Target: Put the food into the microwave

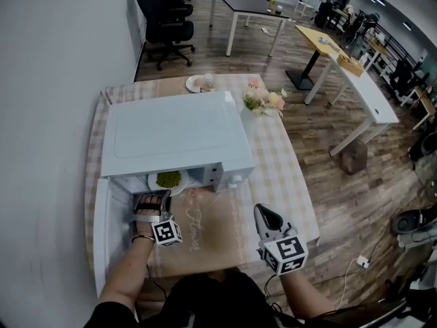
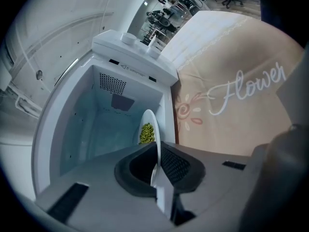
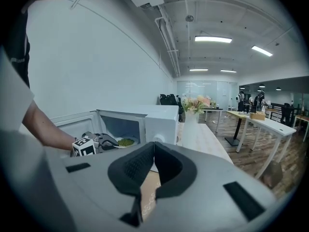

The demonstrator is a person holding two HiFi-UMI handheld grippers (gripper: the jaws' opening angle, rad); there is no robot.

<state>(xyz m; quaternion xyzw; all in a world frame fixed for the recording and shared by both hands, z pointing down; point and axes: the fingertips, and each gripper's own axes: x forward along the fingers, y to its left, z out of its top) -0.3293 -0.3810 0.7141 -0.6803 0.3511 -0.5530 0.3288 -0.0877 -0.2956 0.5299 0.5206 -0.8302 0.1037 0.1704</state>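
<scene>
While left tongs (image 2: 156, 153) stay out of nothing, clamped on rim of white plate (image 1: 154, 182), plate with green food (image 1: 168, 179) is at mouth of open microwave (image 1: 174, 135) (door (image 1: 102, 231) swung out along left edge of counter (image 1: 280, 176)). Right tongs (image 1: 263, 214) closed, empty, over counter's front edge.

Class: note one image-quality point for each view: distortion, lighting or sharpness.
Head view: the microwave shows bowed edges, wide-angle distortion. Left gripper view: dark corners; the left gripper looks soft, the plate sharper. Right gripper view: ceiling lights blow out white; the right gripper is blurred.
</scene>
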